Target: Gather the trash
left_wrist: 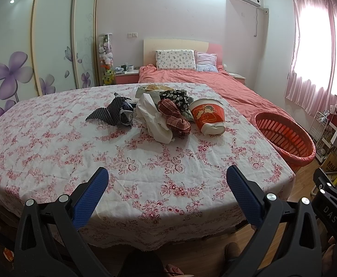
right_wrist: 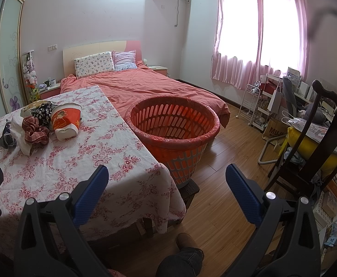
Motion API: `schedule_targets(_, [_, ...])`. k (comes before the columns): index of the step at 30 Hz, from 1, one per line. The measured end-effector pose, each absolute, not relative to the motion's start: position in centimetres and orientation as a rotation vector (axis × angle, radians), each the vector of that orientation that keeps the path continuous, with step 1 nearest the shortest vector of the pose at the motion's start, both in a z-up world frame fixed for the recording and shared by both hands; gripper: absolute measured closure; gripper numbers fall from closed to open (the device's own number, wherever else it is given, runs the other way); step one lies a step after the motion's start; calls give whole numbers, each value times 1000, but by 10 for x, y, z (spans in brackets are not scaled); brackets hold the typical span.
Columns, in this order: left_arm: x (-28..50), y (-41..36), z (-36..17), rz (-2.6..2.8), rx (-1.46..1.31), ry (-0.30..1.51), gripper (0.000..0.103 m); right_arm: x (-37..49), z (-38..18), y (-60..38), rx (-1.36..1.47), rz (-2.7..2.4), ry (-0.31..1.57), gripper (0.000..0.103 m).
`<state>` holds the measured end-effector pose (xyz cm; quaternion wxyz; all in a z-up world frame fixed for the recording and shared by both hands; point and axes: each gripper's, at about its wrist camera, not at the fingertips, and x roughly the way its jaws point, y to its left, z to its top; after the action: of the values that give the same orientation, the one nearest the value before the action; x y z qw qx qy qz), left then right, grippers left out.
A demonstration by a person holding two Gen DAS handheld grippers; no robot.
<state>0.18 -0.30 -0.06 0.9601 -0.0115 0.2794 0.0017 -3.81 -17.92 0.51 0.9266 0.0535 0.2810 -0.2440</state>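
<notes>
**Trash heaped at the far middle of the table, both grippers empty**

The trash sits in one cluster toward the far edge of the table [left_wrist: 53,152], on its floral cloth, well apart from both grippers. Counted from the left wrist view: one dark ribbed wrapper [left_wrist: 108,113] at the left of the heap, one crumpled white paper [left_wrist: 154,117] in the middle, one red checked cloth piece [left_wrist: 175,115] touching it, one dark flowered bundle [left_wrist: 175,97] behind, one pale packet [left_wrist: 150,88] at the very back, and one red-and-white paper cup [left_wrist: 208,116] tipped on its side at the right end. Six pieces, as far as the overlap lets me tell.

One orange basket [right_wrist: 175,124] lined with a red bag stands just beside the table's right edge, raised on a dark stool.

The left gripper [left_wrist: 166,184] hovers over the near edge with jaws spread wide, holding nothing. The right gripper [right_wrist: 166,184] hangs over the near right corner, likewise spread and empty.

The step in hand looks like the first reach. The cup is probably best taken first by the right gripper: it lies nearest the basket. Pinch its rim wall rather than the whole body, lightly, as thin paper may crush and slip. Soft crumpled pieces want a deep bite into the bulk.
</notes>
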Motion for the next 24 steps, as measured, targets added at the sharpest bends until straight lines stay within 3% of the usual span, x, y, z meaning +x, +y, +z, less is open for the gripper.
schedule_targets(12, [6,2,-6,15,-35,578,2,-33,3,-178,111,-484,578,4])
schedule_targets(24, [38,50,-15,98,-88,635,2,27,-3,-164,144,-346,626,4])
